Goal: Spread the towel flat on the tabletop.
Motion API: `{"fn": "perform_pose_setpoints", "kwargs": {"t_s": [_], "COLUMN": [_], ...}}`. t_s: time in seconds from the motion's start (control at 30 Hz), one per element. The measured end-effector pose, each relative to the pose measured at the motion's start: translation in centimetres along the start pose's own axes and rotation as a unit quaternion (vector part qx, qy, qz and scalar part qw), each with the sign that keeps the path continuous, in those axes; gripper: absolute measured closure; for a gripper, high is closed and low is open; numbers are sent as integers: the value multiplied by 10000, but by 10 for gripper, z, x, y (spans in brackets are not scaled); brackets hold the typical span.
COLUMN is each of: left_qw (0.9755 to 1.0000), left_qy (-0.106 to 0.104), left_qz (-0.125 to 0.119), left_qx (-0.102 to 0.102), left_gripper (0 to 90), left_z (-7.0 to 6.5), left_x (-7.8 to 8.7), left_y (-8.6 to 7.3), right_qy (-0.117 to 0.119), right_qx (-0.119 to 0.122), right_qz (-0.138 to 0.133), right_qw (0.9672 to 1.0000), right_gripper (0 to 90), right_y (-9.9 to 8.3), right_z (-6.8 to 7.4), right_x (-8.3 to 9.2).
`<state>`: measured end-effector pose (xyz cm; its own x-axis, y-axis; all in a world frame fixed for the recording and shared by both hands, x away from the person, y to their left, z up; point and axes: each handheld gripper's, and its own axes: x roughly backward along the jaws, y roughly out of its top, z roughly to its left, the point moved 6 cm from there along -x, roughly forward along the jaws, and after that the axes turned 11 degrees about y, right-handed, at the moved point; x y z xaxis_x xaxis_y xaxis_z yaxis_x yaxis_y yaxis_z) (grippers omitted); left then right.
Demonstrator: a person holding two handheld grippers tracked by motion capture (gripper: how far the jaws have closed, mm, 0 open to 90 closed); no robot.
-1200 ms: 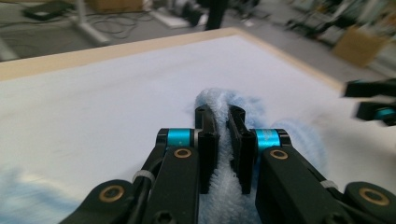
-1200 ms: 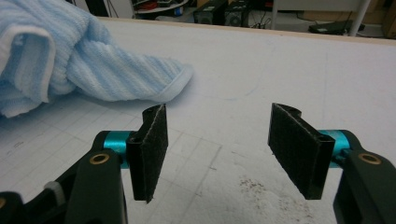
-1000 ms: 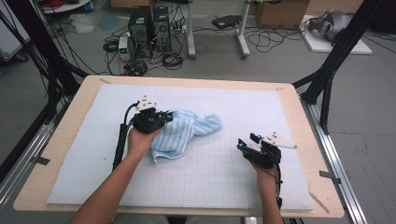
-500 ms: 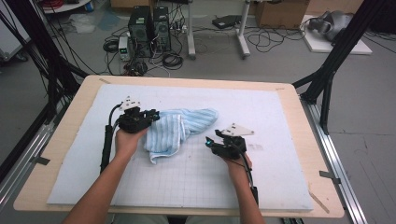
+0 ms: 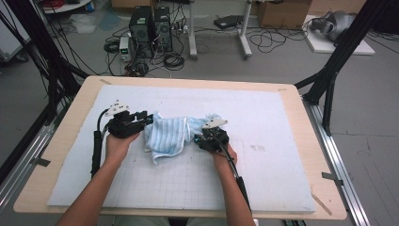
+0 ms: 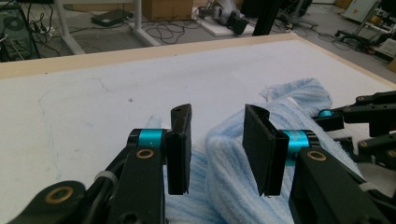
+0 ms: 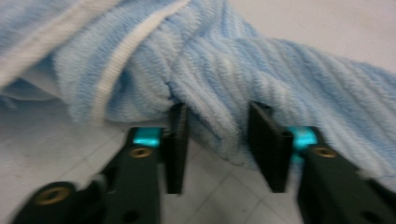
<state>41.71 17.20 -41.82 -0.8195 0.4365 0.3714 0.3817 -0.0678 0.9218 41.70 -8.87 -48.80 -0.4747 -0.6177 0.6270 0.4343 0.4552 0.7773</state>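
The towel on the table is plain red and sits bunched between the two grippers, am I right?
Not quite: the towel is light blue with fine stripes, not red, as the high view shows. It does sit bunched between the left gripper and the right gripper.

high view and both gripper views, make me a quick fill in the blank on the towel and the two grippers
1. The crumpled towel is light ____ with fine stripes.
2. It lies on the white gridded mat, ____ the left gripper and the right gripper.
3. In the right gripper view, a fold of the towel sits ____ the two black jaws.
4. In the left gripper view, the jaws stand ____, pressing on nothing.

Missing words: blue; between; between; apart
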Motion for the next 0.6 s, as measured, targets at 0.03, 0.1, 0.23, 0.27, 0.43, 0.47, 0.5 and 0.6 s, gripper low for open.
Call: {"fn": "perform_pose_setpoints", "kwargs": {"t_s": [0.03, 0.1, 0.23, 0.27, 0.43, 0.47, 0.5, 0.6], "left_qw": [10000, 10000, 10000, 10000, 9999, 9999, 9999, 9997], "left_qy": [-2, 1, 0, -11, -71, -90, -97, -146], "left_qz": [0, -37, -15, -10, 68, 88, 100, 164], "left_qx": [-13, -32, 16, 31, -41, -52, -68, -132], "left_gripper": [619, 618, 618, 618, 618, 618, 617, 613], "left_z": [1, 3, 7, 7, 4, 3, 2, 0], "left_x": [1, 4, 6, 6, 6, 5, 5, 6], "left_y": [-1, -1, -5, -6, -12, -13, -14, -17], "right_qy": [-37, -188, -708, -834, -1415, -1528, -1662, -2101], "right_qx": [79, 177, -63, -159, -286, -351, -439, -664], "right_qz": [3, -92, -324, -341, -211, -174, -152, -138], "right_qw": [10000, 9996, 9969, 9958, 9893, 9875, 9850, 9753], "right_gripper": [839, 863, 864, 864, 864, 864, 864, 864], "right_y": [0, 3, 12, 13, 19, 18, 17, 13], "right_z": [-2, -8, -37, -45, -80, -86, -93, -110], "right_x": [1, 9, 35, 41, 63, 66, 69, 77]}}
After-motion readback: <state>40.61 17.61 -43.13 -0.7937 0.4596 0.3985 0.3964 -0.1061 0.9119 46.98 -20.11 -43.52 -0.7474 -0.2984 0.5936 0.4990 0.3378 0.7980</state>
